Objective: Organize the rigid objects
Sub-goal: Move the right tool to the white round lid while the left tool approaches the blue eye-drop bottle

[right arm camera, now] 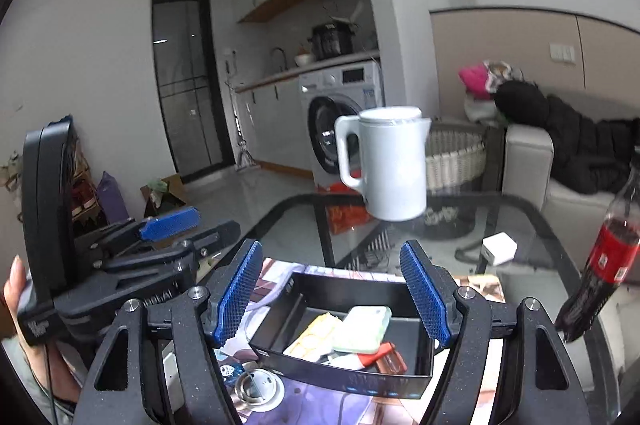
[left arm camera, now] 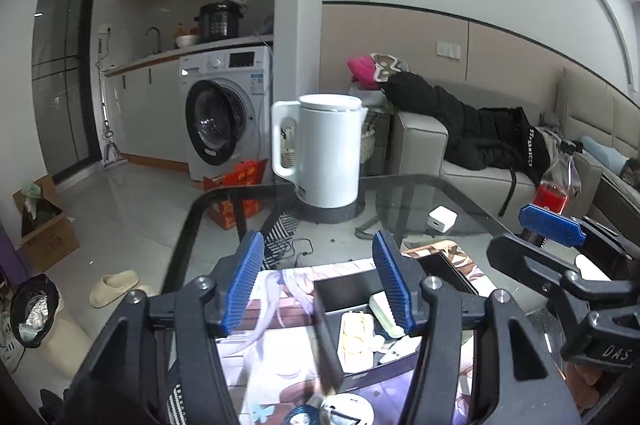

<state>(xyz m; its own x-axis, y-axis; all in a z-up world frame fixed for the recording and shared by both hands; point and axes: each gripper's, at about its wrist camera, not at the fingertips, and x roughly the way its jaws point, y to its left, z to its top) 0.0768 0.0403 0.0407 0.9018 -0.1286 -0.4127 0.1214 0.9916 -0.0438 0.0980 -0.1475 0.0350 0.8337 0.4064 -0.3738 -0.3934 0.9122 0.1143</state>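
Note:
A black open box sits on a printed mat on the glass table. It holds a pale green case, a yellow item and a red item. The box also shows in the left wrist view. My right gripper is open and empty, just above and in front of the box. My left gripper is open and empty, over the box's left side. A round white item lies on the mat in front of the box.
A white kettle stands at the table's far end, with a white charger and cable beside it. A cola bottle stands at the right. A sofa with black clothes lies beyond.

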